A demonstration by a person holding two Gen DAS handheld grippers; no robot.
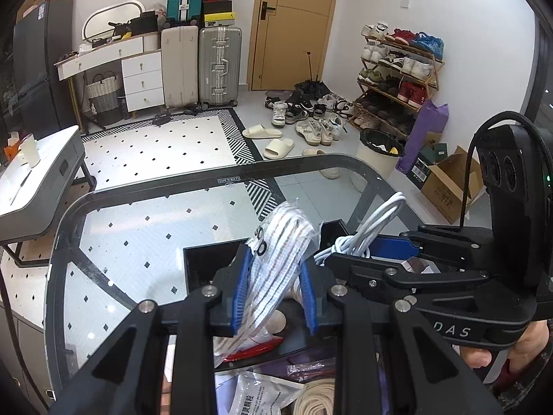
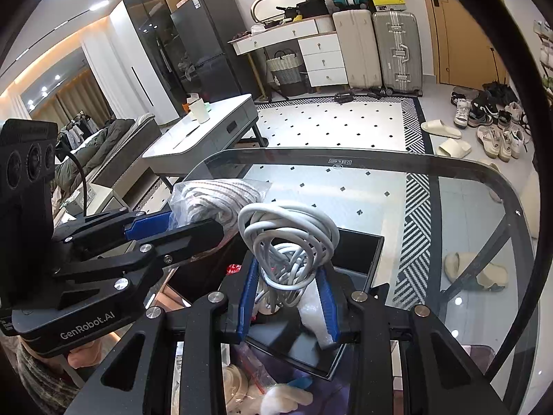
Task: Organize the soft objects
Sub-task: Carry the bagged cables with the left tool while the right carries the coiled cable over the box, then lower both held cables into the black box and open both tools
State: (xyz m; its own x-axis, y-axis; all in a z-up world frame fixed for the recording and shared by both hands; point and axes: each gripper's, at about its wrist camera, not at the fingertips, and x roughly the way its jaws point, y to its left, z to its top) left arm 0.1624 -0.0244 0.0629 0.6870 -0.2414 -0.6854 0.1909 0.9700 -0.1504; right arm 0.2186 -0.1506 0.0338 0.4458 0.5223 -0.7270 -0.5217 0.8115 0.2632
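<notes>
Gripping a bagged striped cloth between closed blue pads, the left tongs hang over the glass table. Just beside them, the right tongs pinch a coiled white cable upright above a black tray.

I see clear plastic bag of white striped fabric, crumpled, standing tilted, pinched at lower half, top leaning toward far right, raised over black tray. Beside it, I see coiled white cable, loose tangled loops, bundle upright, gripped near base, also above black tray. More bagged soft items lie heaped near edge of glass desk.
</notes>
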